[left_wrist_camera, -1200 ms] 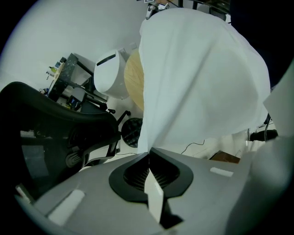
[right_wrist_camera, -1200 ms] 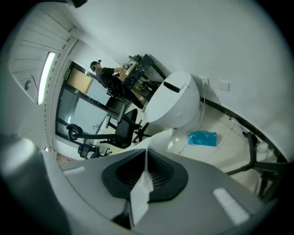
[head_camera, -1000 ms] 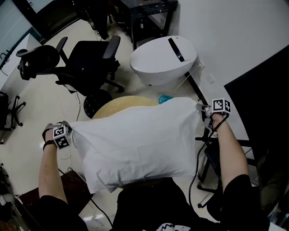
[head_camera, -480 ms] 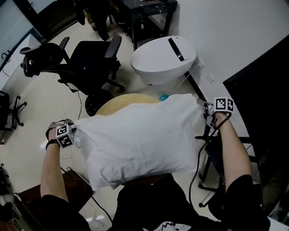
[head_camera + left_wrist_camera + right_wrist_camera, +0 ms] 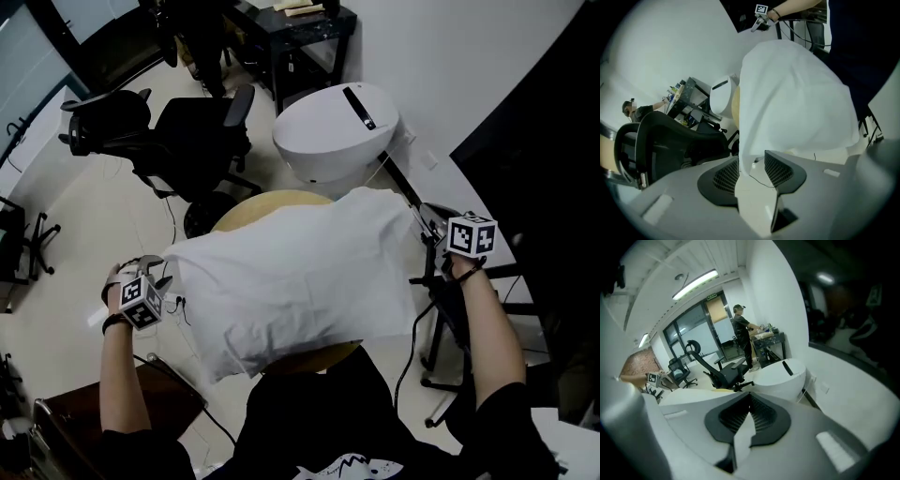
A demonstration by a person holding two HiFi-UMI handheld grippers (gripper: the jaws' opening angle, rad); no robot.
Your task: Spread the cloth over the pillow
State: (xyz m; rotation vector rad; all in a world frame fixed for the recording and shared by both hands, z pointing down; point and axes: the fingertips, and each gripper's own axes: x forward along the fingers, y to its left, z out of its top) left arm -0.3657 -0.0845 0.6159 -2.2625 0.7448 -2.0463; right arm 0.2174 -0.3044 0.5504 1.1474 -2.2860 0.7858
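Cloth [image 5: 291,281] plain white, draped over round table [image 5: 272,200].

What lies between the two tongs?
Head view: the white cloth, reaching the right tongs; the left tongs have just been opening, its corner between them.

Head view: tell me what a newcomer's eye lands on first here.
The big white cloth fills the middle, stretched wide over a round wooden table. Behind it, a white egg-shaped pod stands by the wall, with a black office chair to its left.
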